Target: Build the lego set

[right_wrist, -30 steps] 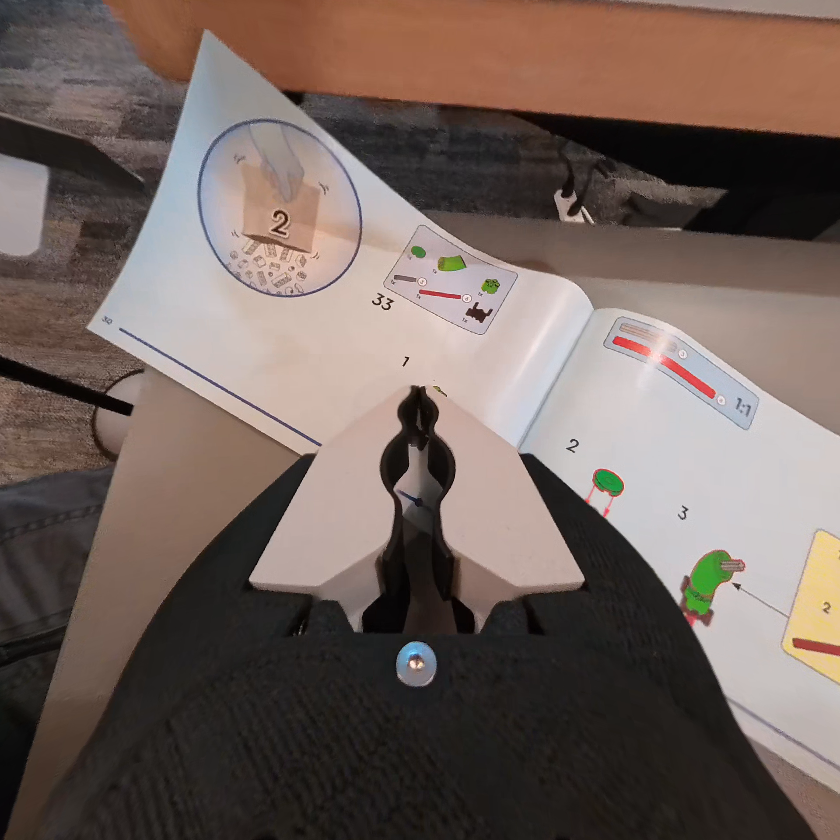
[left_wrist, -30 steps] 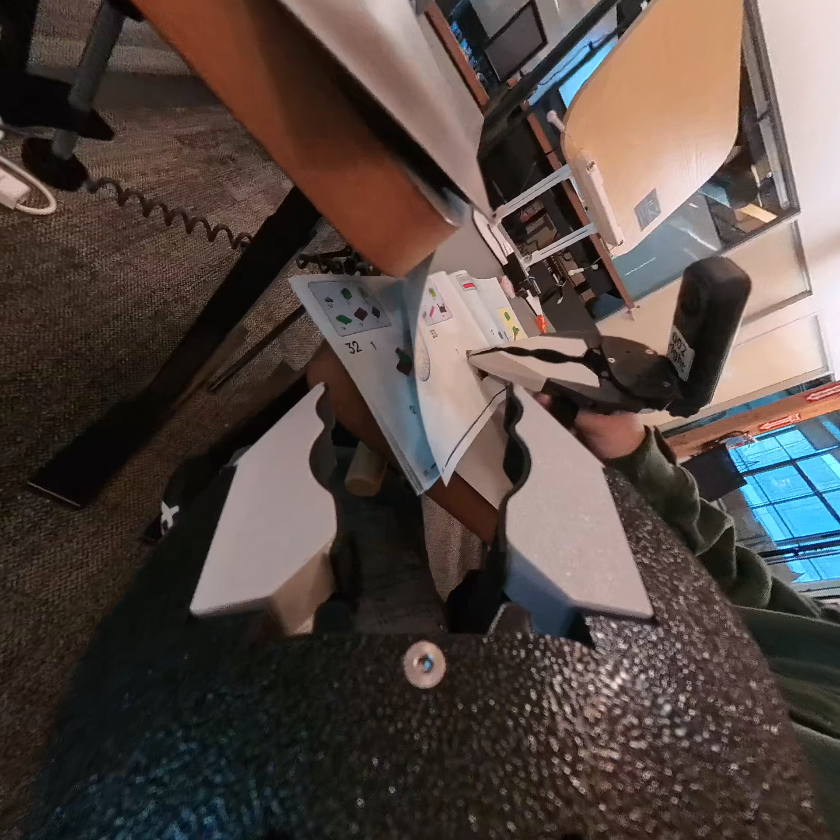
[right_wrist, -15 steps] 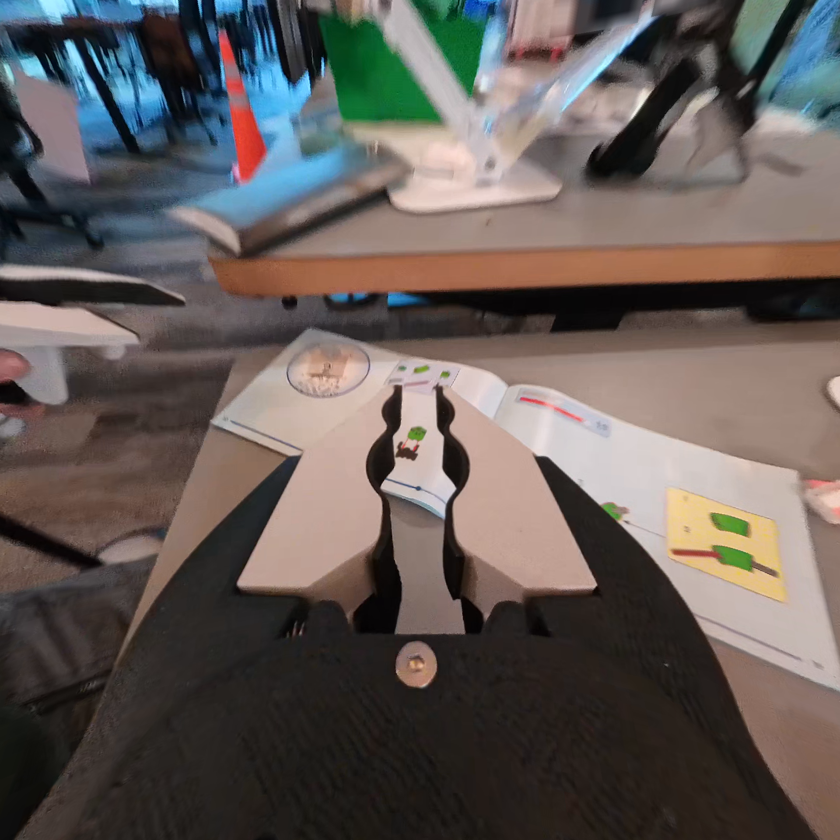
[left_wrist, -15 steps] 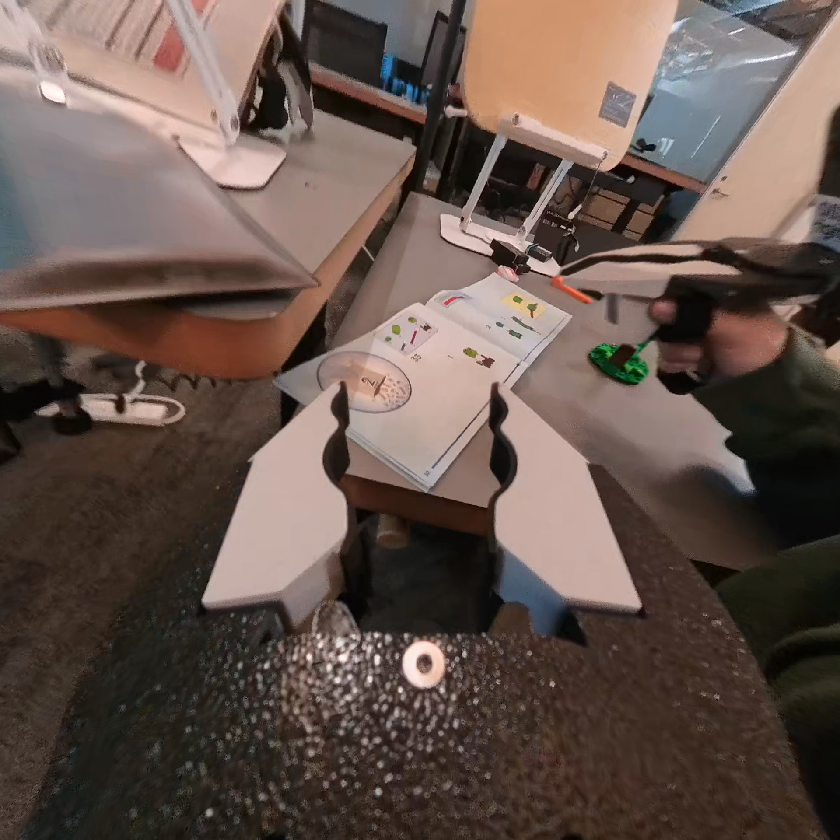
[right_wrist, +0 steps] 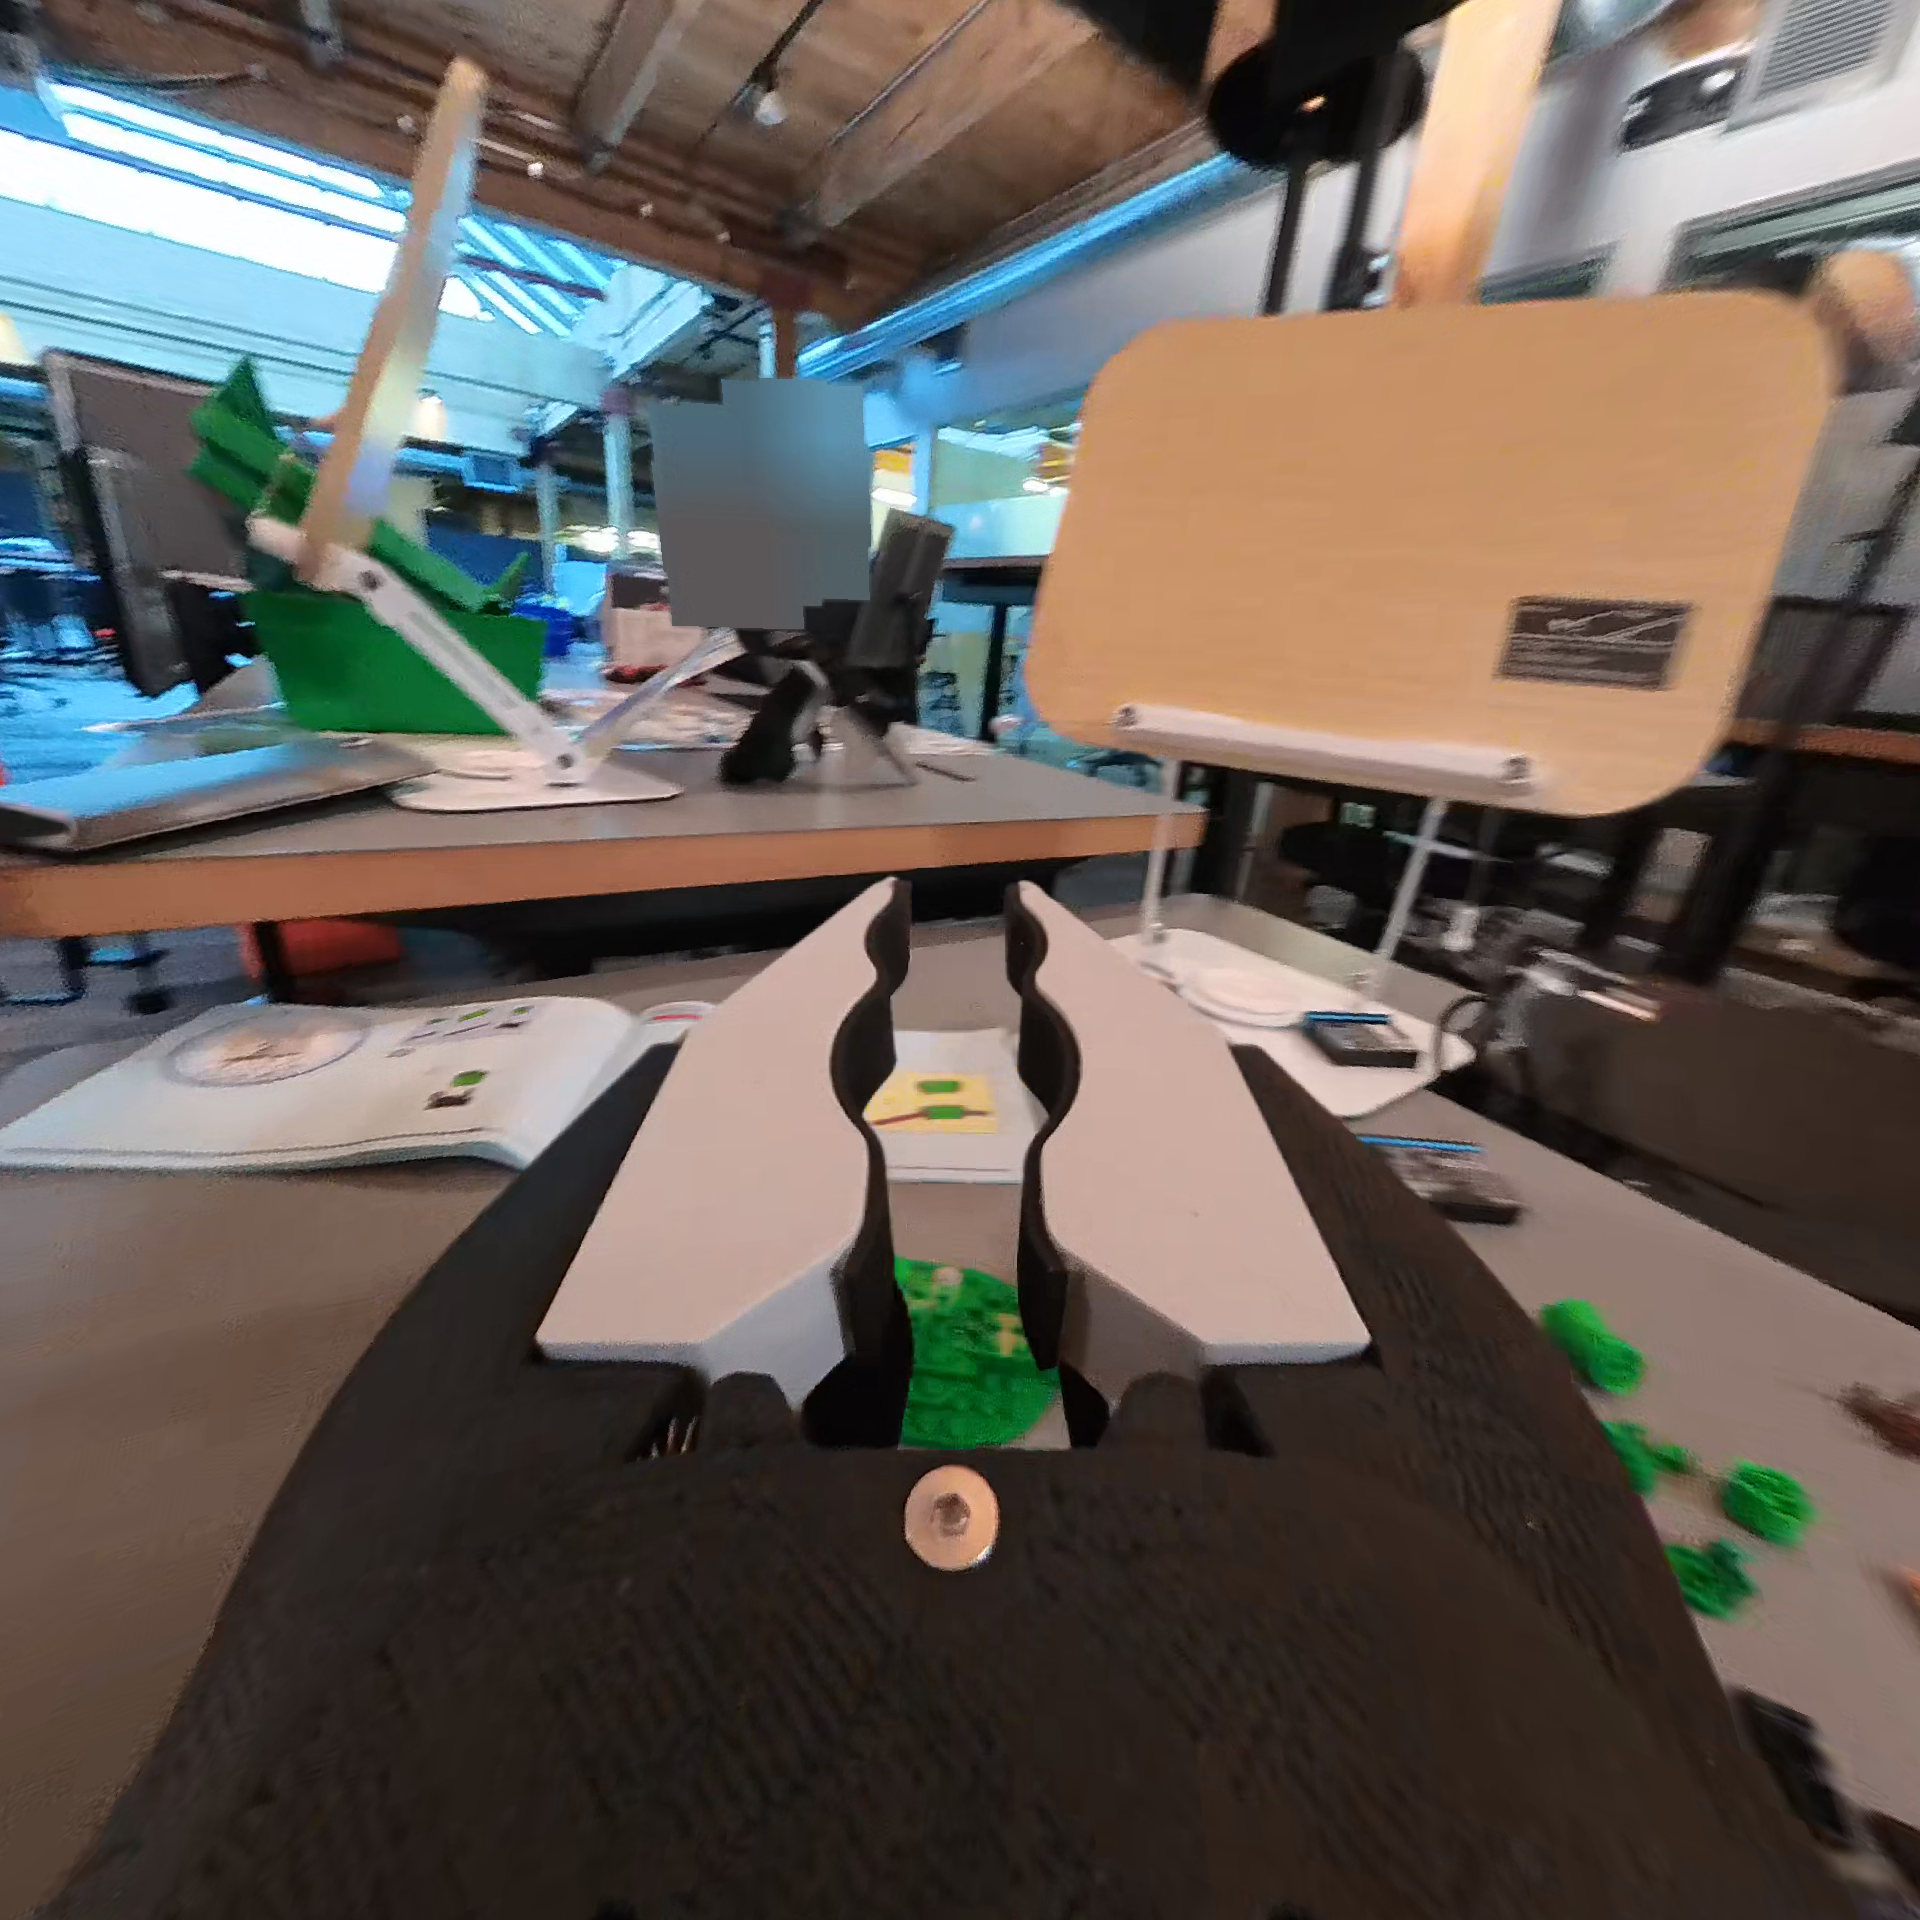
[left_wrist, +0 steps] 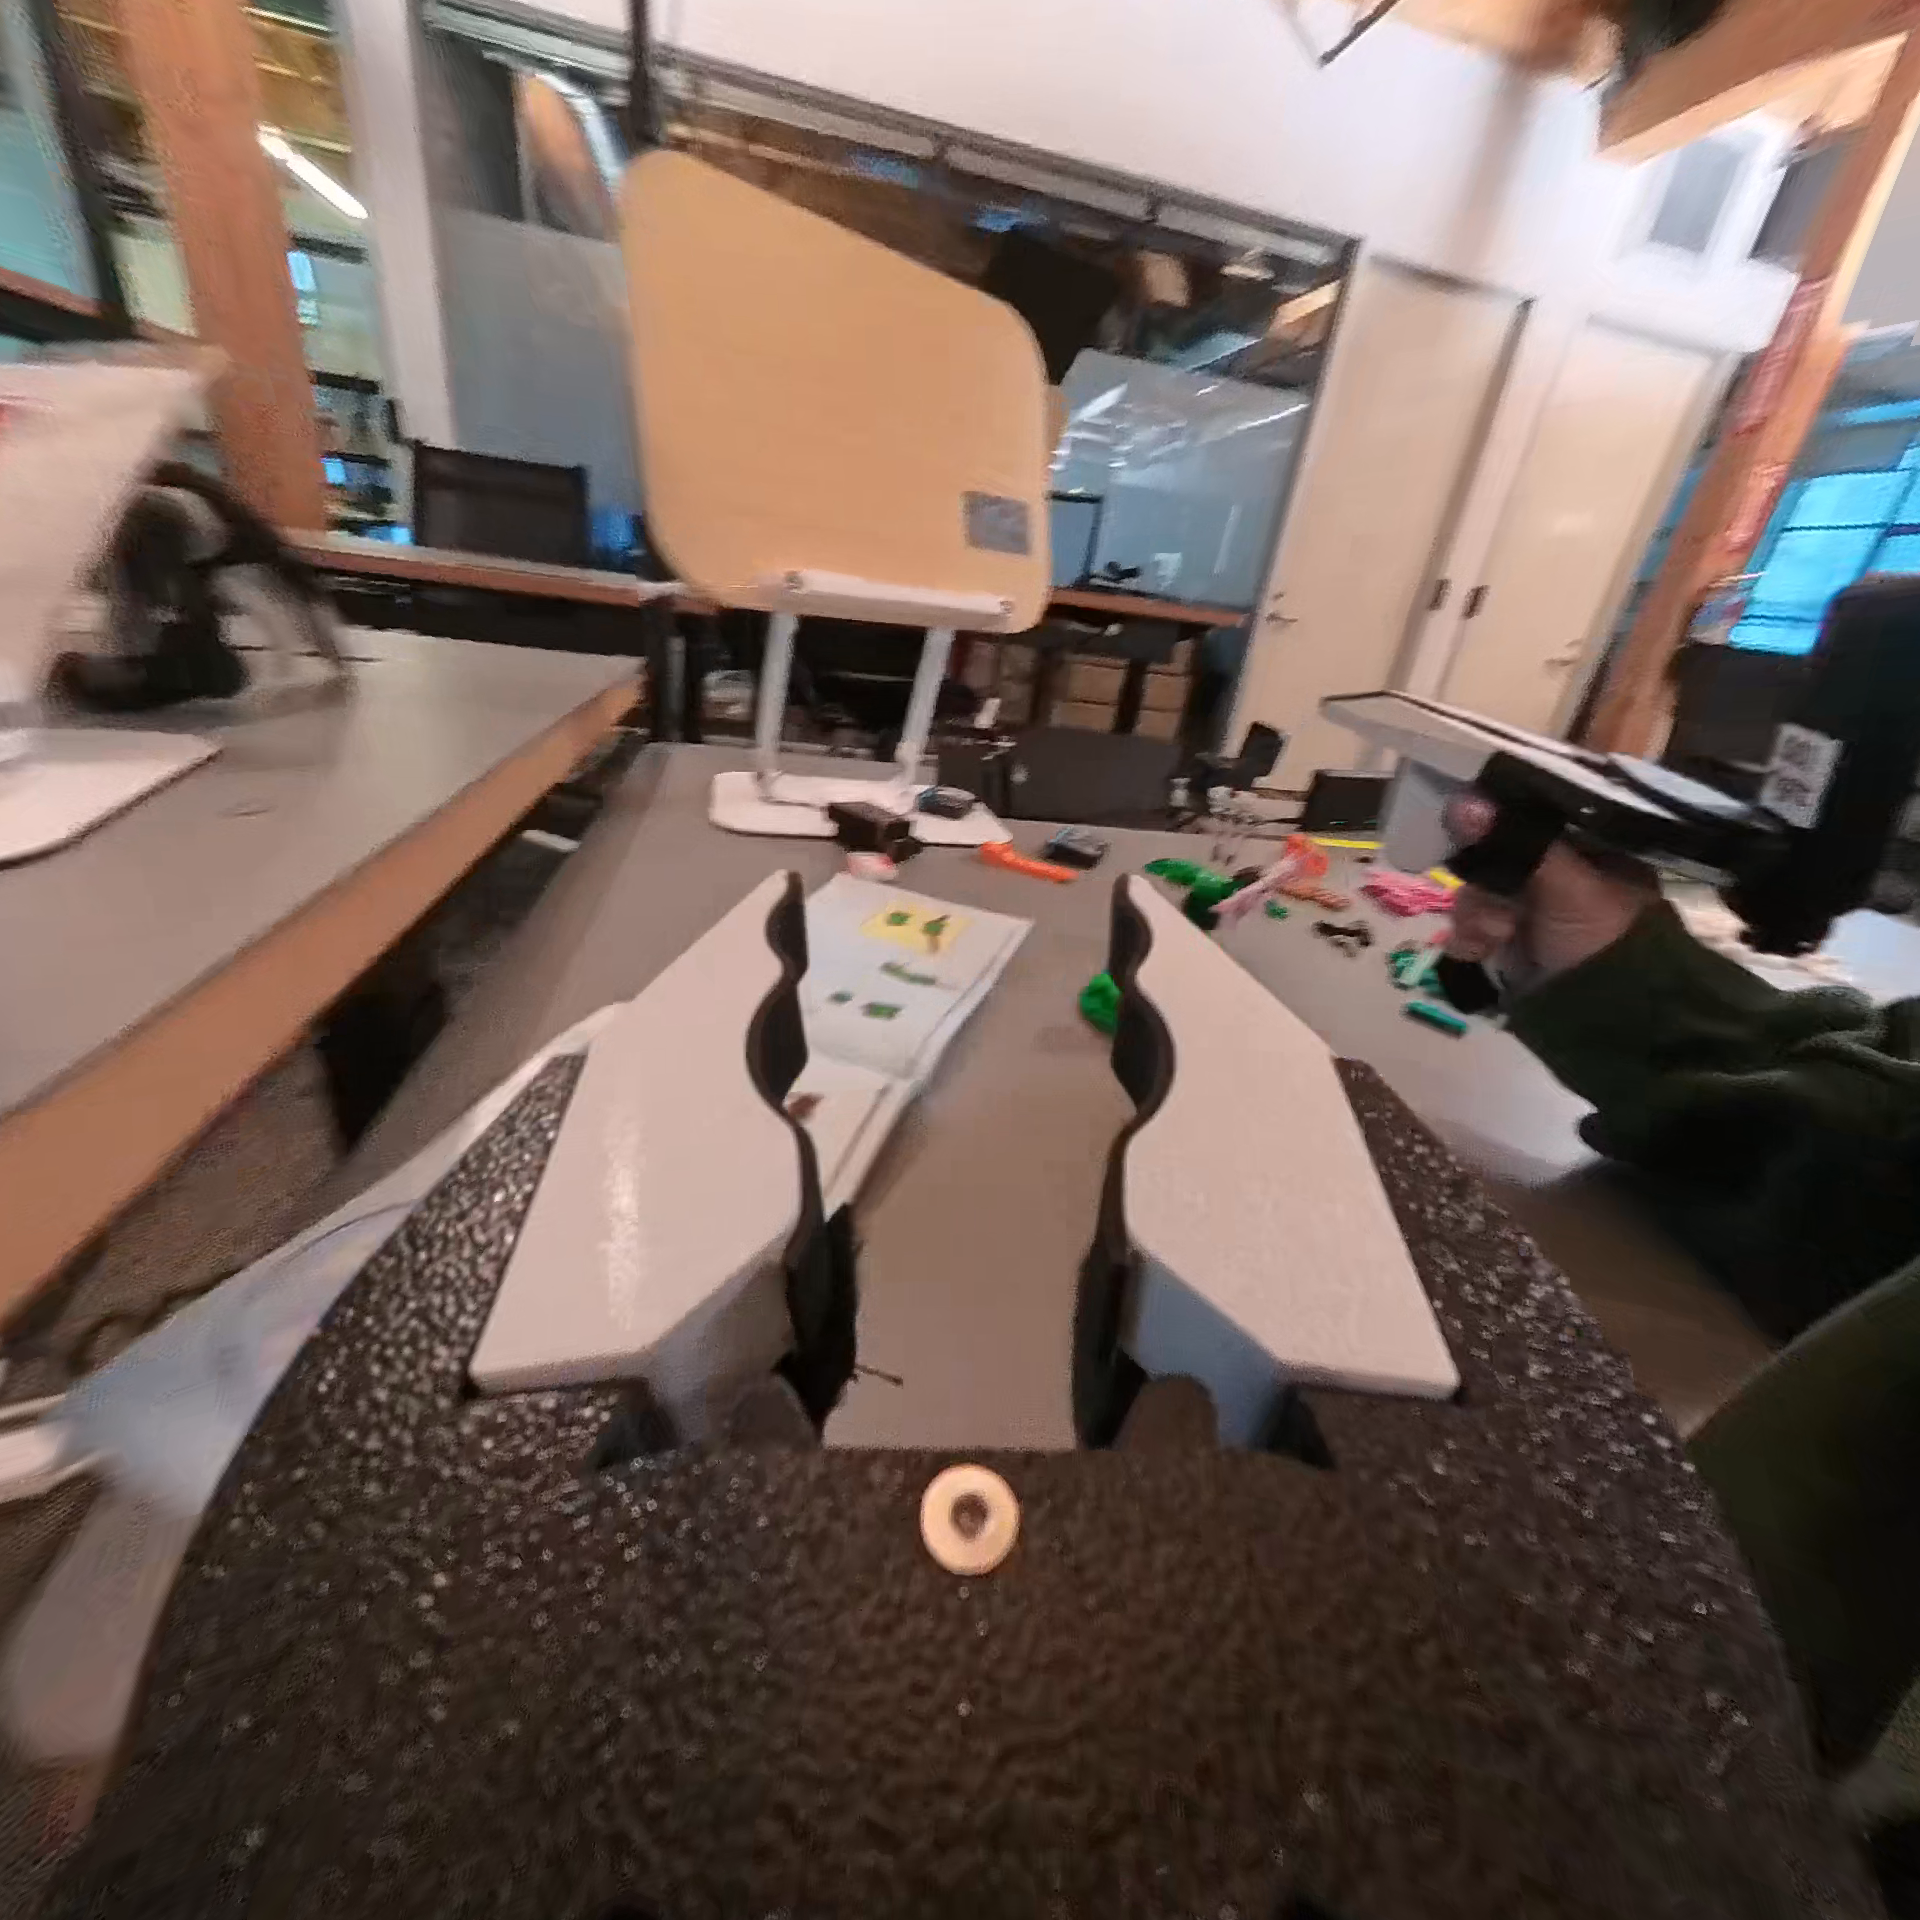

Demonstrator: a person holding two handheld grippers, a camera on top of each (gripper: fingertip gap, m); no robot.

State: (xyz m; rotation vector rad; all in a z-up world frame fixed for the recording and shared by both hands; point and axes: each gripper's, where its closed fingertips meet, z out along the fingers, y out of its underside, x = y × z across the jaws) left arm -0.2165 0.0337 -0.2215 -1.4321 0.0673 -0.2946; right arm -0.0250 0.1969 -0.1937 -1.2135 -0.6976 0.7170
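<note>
The open instruction booklet [left_wrist: 904,977] lies flat on the grey table [left_wrist: 997,1164]; it also shows in the right wrist view [right_wrist: 312,1081]. My left gripper [left_wrist: 956,894] is open and empty, held above the table's near end, just right of the booklet. My right gripper [right_wrist: 956,899] is open by a narrow gap and empty, above a round green plate [right_wrist: 966,1361]. It shows in the left wrist view [left_wrist: 1403,717], held by a hand at the right. A green piece [left_wrist: 1099,1003] lies beside the booklet. Loose green pieces [right_wrist: 1766,1501] lie to the right.
A wooden board on a white stand [left_wrist: 831,416] rises at the table's far end, also in the right wrist view [right_wrist: 1434,540]. Mixed loose bricks [left_wrist: 1299,894] and small black items [right_wrist: 1444,1184] lie near it. A second table [left_wrist: 260,831] stands to the left. Spacing between my two grippers at the tips: around 25 centimeters.
My right gripper let go of the booklet page and opened. Both grippers lifted and tilted up from the booklet at the table edge to look level across the table.
</note>
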